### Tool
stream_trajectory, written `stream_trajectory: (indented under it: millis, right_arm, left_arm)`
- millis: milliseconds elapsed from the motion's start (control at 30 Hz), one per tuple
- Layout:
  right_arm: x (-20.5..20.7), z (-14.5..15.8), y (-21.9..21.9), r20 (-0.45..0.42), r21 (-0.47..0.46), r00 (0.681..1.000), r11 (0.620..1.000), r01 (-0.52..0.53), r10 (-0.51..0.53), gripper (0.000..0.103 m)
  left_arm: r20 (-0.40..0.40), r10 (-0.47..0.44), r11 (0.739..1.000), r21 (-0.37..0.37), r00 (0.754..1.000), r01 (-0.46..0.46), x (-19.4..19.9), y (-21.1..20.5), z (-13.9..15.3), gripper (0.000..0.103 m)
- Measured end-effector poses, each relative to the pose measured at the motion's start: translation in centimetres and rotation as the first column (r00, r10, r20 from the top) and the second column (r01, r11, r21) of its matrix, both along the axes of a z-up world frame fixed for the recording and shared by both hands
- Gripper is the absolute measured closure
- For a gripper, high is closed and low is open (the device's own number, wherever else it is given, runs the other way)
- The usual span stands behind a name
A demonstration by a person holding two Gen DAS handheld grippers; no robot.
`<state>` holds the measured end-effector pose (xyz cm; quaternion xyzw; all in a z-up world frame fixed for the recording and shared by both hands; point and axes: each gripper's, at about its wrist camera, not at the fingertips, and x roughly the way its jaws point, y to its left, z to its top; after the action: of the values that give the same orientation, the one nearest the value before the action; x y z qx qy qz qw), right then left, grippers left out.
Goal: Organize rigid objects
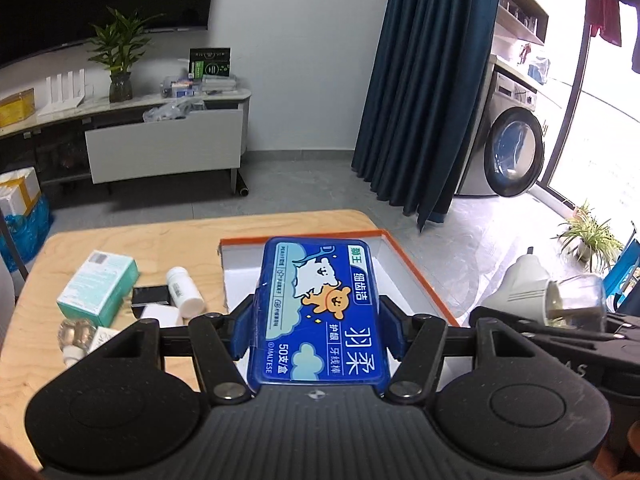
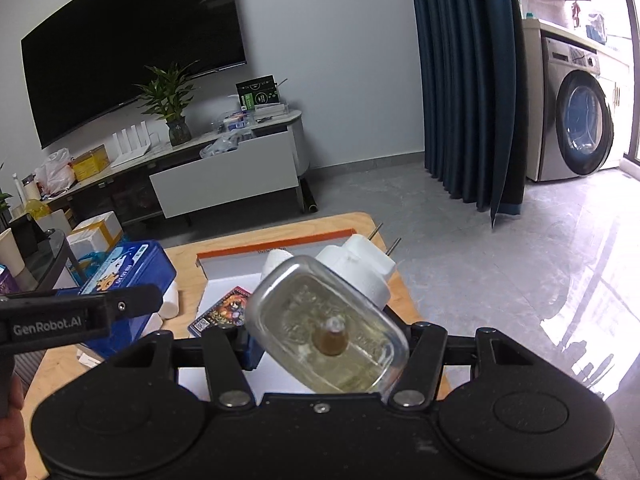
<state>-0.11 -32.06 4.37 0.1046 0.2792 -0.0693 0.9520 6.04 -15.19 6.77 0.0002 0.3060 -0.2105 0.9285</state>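
Table [image 1: 120,232] wooden, curtain [image 1: 424,80] blue, floor [image 1: 304,184] grey

Surface: light wooden table [image 1: 120,240], rounded corners, grey tiled floor [image 1: 312,184] beneath.
Landmark: orange-edged tray [image 1: 416,268], on the table's right part.
Left of tray, nearest: white bottle [image 1: 185,292], lying on its side.
Further left: black box [image 1: 151,295], then teal box [image 1: 100,288].
Left of tray, toward the near edge: light bulb [image 1: 76,338].
Inside tray: card pack [image 2: 224,312] on the white bottom.
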Motion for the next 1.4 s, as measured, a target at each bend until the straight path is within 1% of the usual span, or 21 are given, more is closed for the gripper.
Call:
stream_trajectory:
  millis: [167, 367, 867, 1400]
  right_arm:
    - [0.2, -0.3, -0.6, -0.001, 0.018, 1.000, 1.000, -0.020, 0.020, 0.035]
    - [0.6, -0.2, -0.5, -0.006, -0.001, 0.999, 0.999, -0.044, 0.044, 0.035]
    - [1.1, -0.1, 0.2, -0.023, -0.022, 0.998, 0.998, -0.064, 0.063, 0.035]
    - [1.3, 0.1, 0.5, -0.021, -0.028, 0.997, 0.997, -0.070, 0.069, 0.035]
  left_arm:
    - [-0.020, 0.012, 1.000, 0.013, 1.000, -0.011, 0.0, -0.4, -0.7, 0.040]
    - [-0.032, 0.017, 1.000, 0.021, 0.999, -0.017, 0.0, -0.8, -0.9, 0.040]
    - [-0.045, 0.035, 0.999, -0.003, 0.998, -0.035, -0.1, -0.5, -0.8, 0.040]
    - [-0.047, 0.045, 0.999, -0.003, 0.998, -0.045, -0.2, -0.3, -0.7, 0.040]
